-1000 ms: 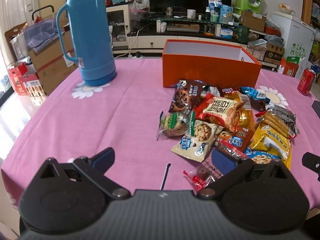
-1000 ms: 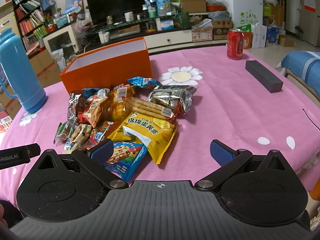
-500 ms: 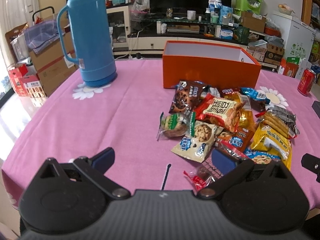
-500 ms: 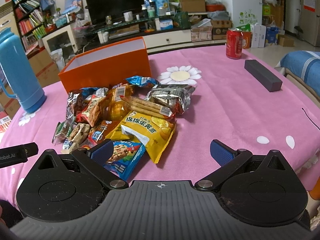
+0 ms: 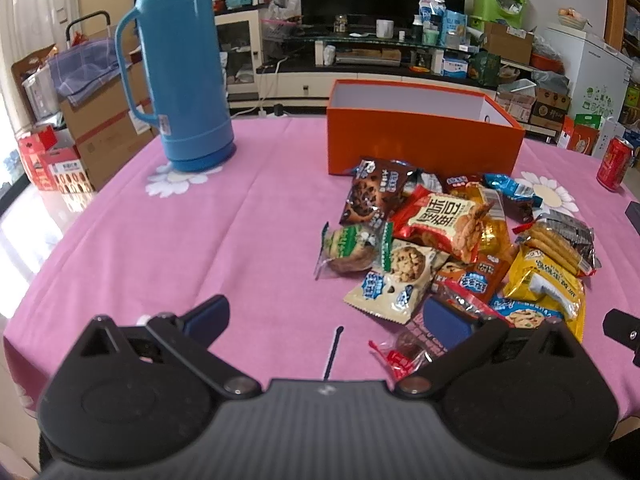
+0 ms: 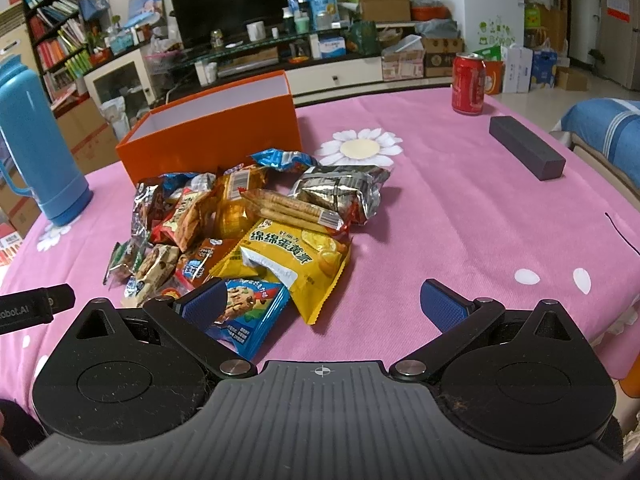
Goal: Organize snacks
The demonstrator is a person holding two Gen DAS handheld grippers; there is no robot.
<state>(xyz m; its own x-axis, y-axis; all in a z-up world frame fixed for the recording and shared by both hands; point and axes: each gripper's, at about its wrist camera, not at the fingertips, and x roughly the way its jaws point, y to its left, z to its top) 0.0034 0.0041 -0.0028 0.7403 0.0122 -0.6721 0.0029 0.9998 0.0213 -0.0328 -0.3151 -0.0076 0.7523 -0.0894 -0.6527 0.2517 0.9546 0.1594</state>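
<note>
A pile of several snack packets [image 5: 452, 240] lies on the pink tablecloth in front of an open orange box [image 5: 424, 142], which looks empty from here. In the right wrist view the same pile [image 6: 260, 224] sits left of centre, with a yellow packet [image 6: 298, 260] and a blue cookie packet [image 6: 250, 312] nearest me, and the orange box [image 6: 216, 136] behind. My left gripper [image 5: 326, 318] is open above the cloth, its right finger over the pile's near edge. My right gripper [image 6: 322, 302] is open, its left finger over the blue cookie packet. Neither holds anything.
A tall blue thermos [image 5: 182, 68] stands at the back left. A red can [image 6: 468, 82] and a dark grey bar [image 6: 526, 152] lie on the right side. Bare pink cloth [image 5: 180, 240] spreads left of the pile. A bed edge [image 6: 608, 128] is beyond the table's right rim.
Both grippers have drifted only slightly; in the right wrist view the pile has shifted a little left. Both stay open and nothing was grasped.
</note>
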